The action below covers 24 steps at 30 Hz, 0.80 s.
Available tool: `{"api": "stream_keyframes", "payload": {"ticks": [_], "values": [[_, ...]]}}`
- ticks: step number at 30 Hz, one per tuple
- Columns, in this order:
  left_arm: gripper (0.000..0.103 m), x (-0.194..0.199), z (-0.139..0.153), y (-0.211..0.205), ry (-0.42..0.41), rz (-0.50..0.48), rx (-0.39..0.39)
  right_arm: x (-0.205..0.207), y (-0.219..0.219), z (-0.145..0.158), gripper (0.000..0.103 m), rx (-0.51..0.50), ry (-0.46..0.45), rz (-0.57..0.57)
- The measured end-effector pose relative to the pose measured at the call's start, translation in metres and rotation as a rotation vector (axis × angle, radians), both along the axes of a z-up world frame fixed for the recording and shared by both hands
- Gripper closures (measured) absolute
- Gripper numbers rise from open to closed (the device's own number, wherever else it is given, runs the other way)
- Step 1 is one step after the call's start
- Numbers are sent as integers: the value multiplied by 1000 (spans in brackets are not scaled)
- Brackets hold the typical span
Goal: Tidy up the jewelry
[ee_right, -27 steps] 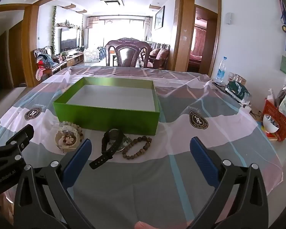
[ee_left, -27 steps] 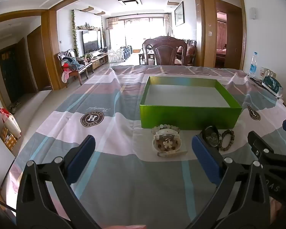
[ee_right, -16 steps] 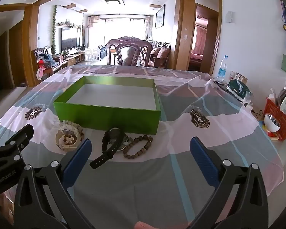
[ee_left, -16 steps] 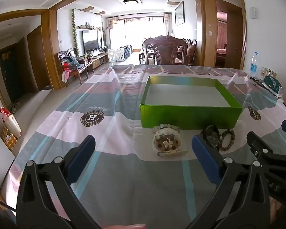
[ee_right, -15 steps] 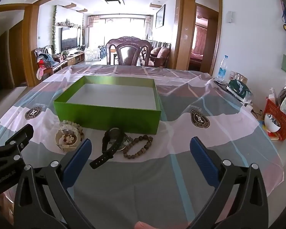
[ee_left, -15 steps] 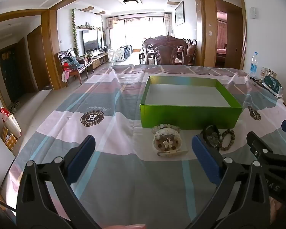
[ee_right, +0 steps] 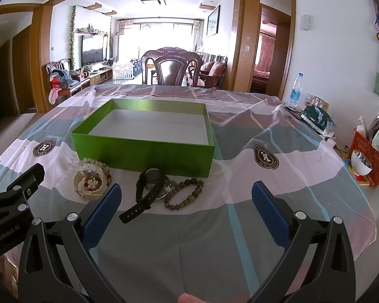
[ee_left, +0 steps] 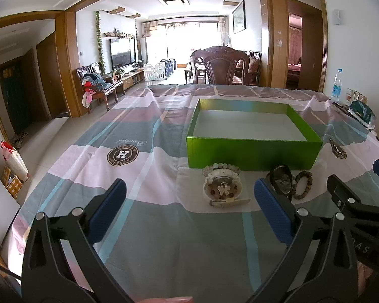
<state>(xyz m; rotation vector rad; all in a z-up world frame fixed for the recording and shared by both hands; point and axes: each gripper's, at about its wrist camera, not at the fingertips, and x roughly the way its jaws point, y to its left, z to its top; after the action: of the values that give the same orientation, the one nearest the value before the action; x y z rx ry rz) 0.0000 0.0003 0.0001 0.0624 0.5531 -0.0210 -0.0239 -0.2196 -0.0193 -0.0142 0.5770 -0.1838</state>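
Note:
An open green box (ee_left: 252, 152) (ee_right: 144, 152) with a white inside stands empty on the cloth-covered table. In front of it lie a white watch with a pale bead bracelet (ee_left: 222, 189) (ee_right: 91, 180), a black watch (ee_left: 280, 180) (ee_right: 149, 183) and a brown bead bracelet (ee_left: 303, 184) (ee_right: 184, 194). My left gripper (ee_left: 189, 214) is open and empty, short of the white watch. My right gripper (ee_right: 187, 212) is open and empty, short of the black watch and brown beads.
The table carries a striped cloth (ee_left: 128, 151) with round logos. At the right edge stand a red basket (ee_right: 369, 156), a white bowl (ee_right: 361, 165), a dark pouch (ee_right: 315, 120) and a water bottle (ee_right: 296, 89). A wooden chair (ee_right: 171, 69) stands behind the table.
Both grippers have shifted only slightly; the right view has crept a little nearer and right. The jewelry and box have not moved.

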Motion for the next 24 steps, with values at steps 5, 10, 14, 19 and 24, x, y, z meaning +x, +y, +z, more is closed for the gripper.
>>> {"api": "stream_keyframes", "payload": {"ticks": [5, 10, 14, 19, 24], "values": [[3, 0, 0, 0, 0, 0, 0, 0, 0, 0, 2, 0, 1, 0], [3, 0, 0, 0, 1, 1, 0, 0, 0, -1, 2, 1, 3, 1], [3, 0, 0, 0, 1, 0, 1, 0, 0, -1, 2, 1, 3, 1], [3, 0, 0, 0, 2, 1, 1, 0, 1, -1, 2, 1, 5, 1], [3, 0, 0, 0, 3, 1, 0, 1, 1, -2, 2, 1, 5, 1]]}}
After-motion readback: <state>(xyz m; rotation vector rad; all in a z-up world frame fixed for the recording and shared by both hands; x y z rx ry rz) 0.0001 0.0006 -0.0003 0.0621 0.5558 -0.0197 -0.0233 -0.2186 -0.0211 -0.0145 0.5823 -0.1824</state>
